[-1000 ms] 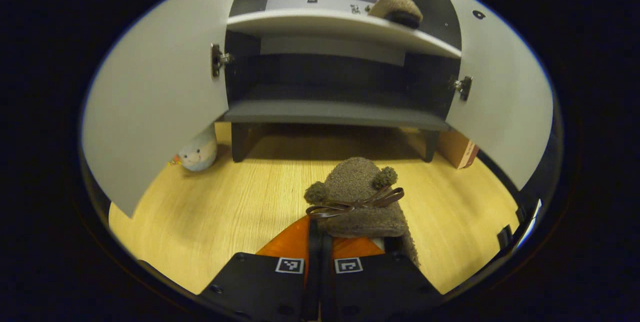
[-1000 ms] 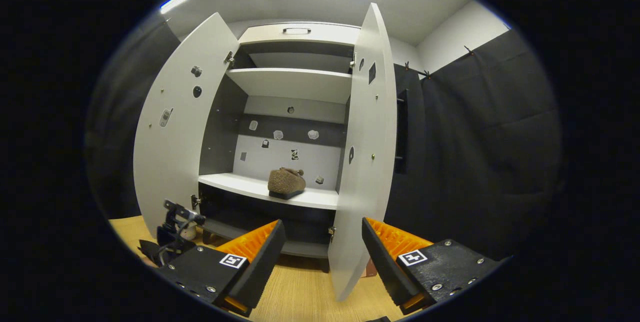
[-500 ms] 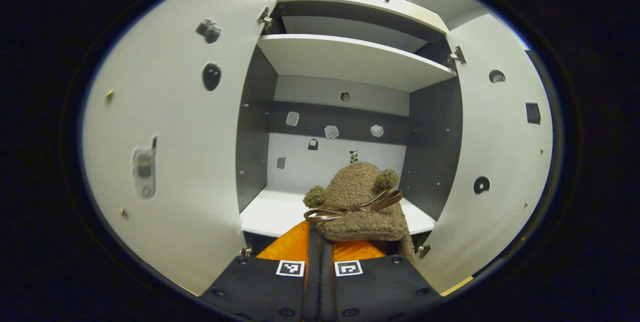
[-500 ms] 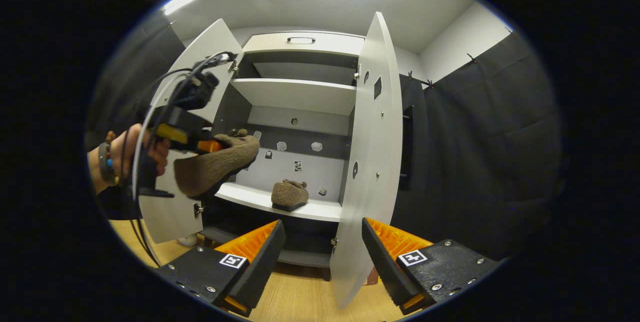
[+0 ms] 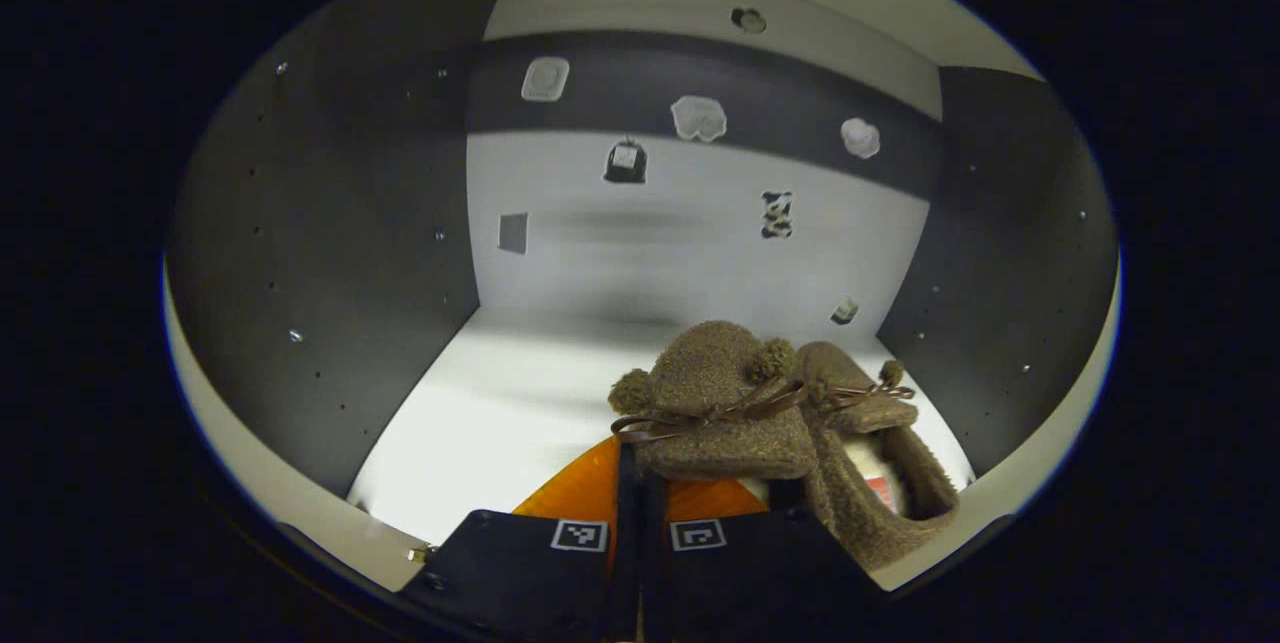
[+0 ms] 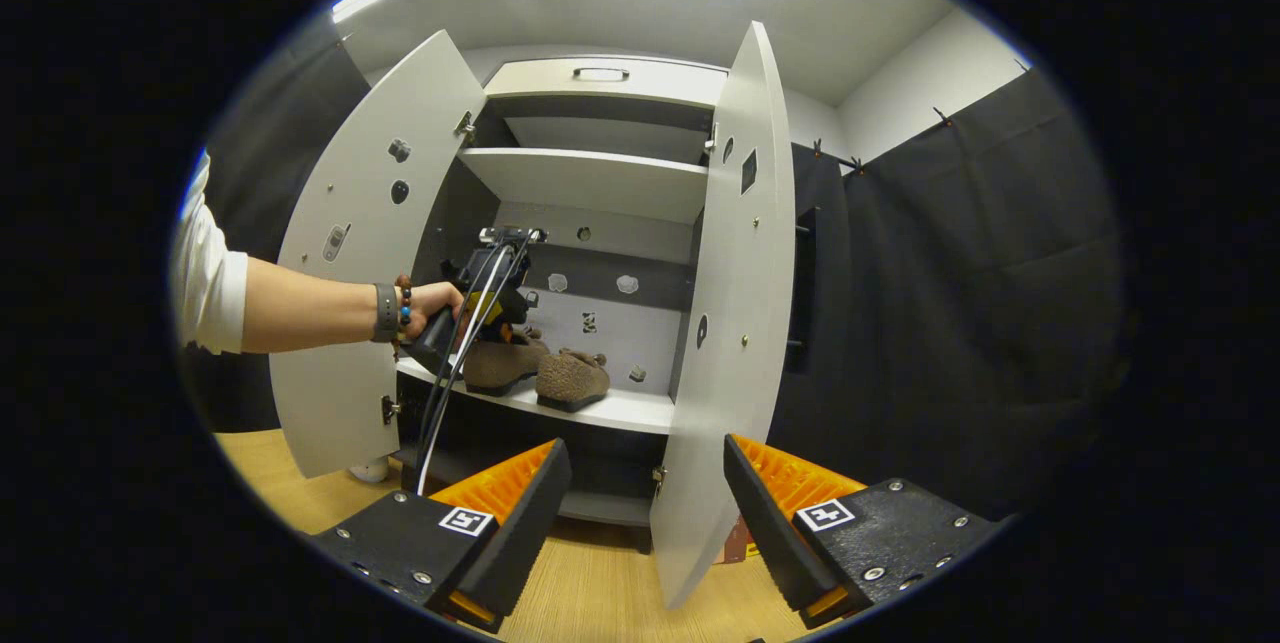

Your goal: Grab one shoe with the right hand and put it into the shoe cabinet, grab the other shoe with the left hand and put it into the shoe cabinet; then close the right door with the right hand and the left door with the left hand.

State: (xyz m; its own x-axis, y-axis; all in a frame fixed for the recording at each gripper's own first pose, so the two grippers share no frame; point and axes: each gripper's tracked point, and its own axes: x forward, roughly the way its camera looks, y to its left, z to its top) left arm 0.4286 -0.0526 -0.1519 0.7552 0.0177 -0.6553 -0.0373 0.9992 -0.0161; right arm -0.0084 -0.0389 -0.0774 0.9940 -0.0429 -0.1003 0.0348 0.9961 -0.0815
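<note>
In the left gripper view, my left gripper [image 5: 640, 458] is shut on a brown fuzzy slipper [image 5: 715, 403] with a ribbon bow and pompoms. It sits low over the white middle shelf [image 5: 500, 403] inside the cabinet. The other slipper [image 5: 870, 443] lies on the shelf just to its right, touching or nearly touching it. In the right gripper view, a hand holds the left gripper [image 6: 480, 298] inside the cabinet, with the held slipper [image 6: 500, 363] beside the other slipper [image 6: 572, 378]. My right gripper [image 6: 640, 483] hangs open and empty in front of the cabinet.
Both cabinet doors stand open: the left door [image 6: 350, 273] and the right door [image 6: 735, 323], which is edge-on just ahead of my right gripper. An upper shelf [image 6: 590, 178] sits above. The wooden floor [image 6: 600, 593] lies below, with a small white toy [image 6: 370, 470] by the left door.
My left gripper rose from the floor with the slipper and went deep into the cabinet, down to the middle shelf beside the other slipper. The right gripper has barely moved.
</note>
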